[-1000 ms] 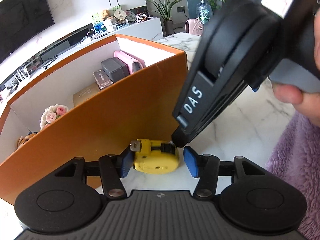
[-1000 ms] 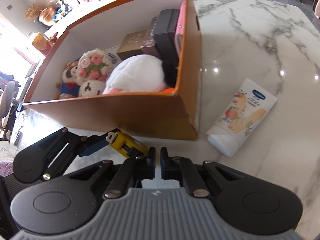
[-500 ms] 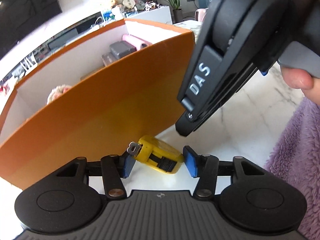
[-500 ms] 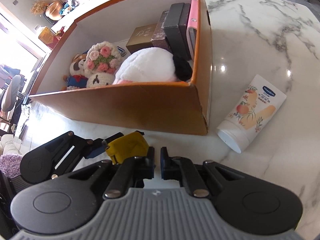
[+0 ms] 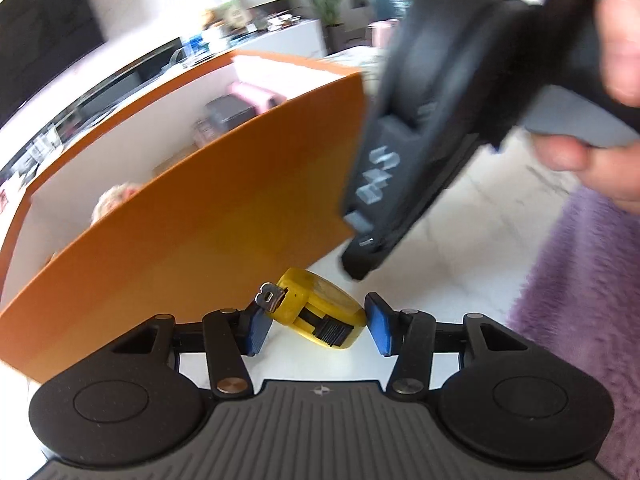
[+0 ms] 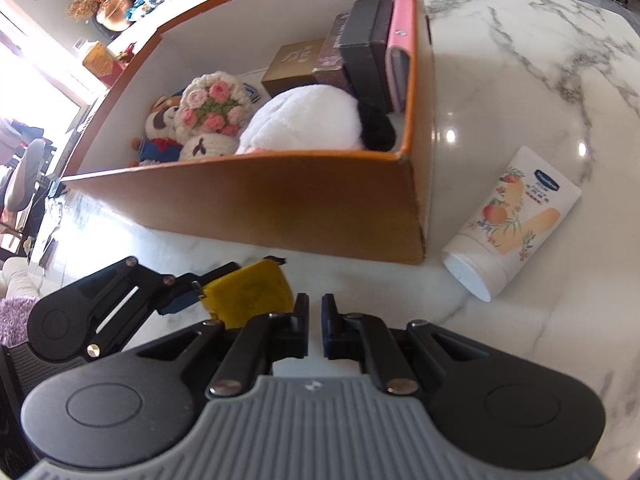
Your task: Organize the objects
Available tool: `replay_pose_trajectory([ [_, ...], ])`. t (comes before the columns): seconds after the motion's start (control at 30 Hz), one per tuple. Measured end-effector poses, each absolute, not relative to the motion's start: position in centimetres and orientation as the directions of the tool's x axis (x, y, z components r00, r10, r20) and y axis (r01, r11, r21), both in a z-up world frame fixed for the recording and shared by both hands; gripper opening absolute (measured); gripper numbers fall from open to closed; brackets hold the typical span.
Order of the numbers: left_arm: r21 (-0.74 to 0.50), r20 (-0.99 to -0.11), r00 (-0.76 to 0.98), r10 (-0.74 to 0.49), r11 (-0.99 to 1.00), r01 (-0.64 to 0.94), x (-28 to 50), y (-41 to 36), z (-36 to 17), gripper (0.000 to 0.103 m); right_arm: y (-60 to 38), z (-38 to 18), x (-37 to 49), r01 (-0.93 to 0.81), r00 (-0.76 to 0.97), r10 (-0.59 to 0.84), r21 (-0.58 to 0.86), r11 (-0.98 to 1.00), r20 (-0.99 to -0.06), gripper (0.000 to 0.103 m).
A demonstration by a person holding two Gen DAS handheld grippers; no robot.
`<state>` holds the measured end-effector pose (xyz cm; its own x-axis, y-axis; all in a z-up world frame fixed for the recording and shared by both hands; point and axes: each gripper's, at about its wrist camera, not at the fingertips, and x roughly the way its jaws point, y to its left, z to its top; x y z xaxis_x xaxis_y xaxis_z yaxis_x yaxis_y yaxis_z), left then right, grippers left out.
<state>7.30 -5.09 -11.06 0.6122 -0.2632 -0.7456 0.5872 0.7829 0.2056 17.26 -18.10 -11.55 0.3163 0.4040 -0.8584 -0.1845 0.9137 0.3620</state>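
A yellow tape measure (image 5: 320, 316) sits tilted between the blue pads of my left gripper (image 5: 316, 330), which press on its two ends. It is just in front of the orange box (image 5: 200, 220). In the right wrist view the tape measure (image 6: 248, 296) shows beside my left gripper's finger (image 6: 180, 300), close to the box wall (image 6: 280, 200). My right gripper (image 6: 315, 326) is shut with nothing between its pads. It hangs just above and to the right of the tape, and its tip (image 5: 356, 268) appears blurred in the left wrist view.
The box holds plush toys (image 6: 304, 120), a crochet bouquet (image 6: 212, 108) and small cases (image 6: 360, 52) along one wall. A white cream tube (image 6: 512, 224) lies on the marble table (image 6: 520, 80) right of the box. A hand (image 5: 600, 160) and a purple fluffy sleeve (image 5: 580, 320) are at the right.
The tape measure has tipped from lying flat to tilted, with the left pads closing in on it. The right gripper's tip has drawn slightly away from the tape.
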Motion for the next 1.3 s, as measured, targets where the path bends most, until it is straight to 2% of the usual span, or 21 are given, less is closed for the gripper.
replay_pose_trajectory([
  [0.17,0.221,-0.753,0.606,-0.259,0.767,0.602,7.2,-5.8,-11.5,0.058,-17.3,-11.9,17.1,-0.212,0.286,0.395,0.344,0.915,-0.873,0.007],
  [0.4,0.134,-0.766,0.58,-0.277,0.814,0.566,7.7,-4.8,-11.3,0.058,-16.6,-12.5,16.9,-0.224,0.246,0.382,0.331,0.917,-0.891,0.007],
  [0.53,0.129,-0.762,0.586,-0.274,0.824,0.552,7.8,-4.4,-11.2,0.058,-16.8,-12.0,16.7,-0.232,0.263,0.398,0.343,0.91,-0.879,0.007],
  [0.7,0.12,-0.754,0.605,-0.256,0.852,0.51,8.3,-4.4,-10.9,0.058,-19.7,-10.7,16.5,-0.085,0.374,0.344,0.338,0.937,-0.861,0.012],
  [0.73,0.114,-0.752,0.607,-0.257,0.857,0.503,8.3,-4.3,-10.8,0.058,-20.4,-10.4,16.4,-0.059,0.389,0.351,0.358,0.932,-0.852,0.018],
  [0.77,0.111,-0.748,0.612,-0.257,0.861,0.497,8.3,-4.1,-10.6,0.058,-21.1,-10.1,16.2,-0.032,0.403,0.352,0.372,0.928,-0.845,0.033],
  [0.8,0.11,-0.744,0.617,-0.257,0.864,0.492,8.3,-4.0,-10.5,0.058,-21.8,-9.8,16.0,0.002,0.424,0.342,0.378,0.926,-0.839,0.037],
  [1.07,0.095,-0.746,0.619,-0.245,0.881,0.464,7.6,-3.4,-9.1,0.058,-26.0,-10.0,16.9,0.296,0.459,0.171,0.332,0.896,-0.872,0.038],
  [1.2,0.087,-0.763,0.603,-0.233,0.887,0.453,7.9,-3.5,-8.5,0.058,-26.6,-10.4,18.2,0.353,0.451,0.093,0.273,0.895,-0.888,0.038],
  [1.3,0.07,-0.779,0.585,-0.226,0.896,0.439,9.2,-3.8,-8.5,0.057,-26.6,-11.2,19.2,0.375,0.428,0.091,0.269,0.887,-0.899,0.041],
])
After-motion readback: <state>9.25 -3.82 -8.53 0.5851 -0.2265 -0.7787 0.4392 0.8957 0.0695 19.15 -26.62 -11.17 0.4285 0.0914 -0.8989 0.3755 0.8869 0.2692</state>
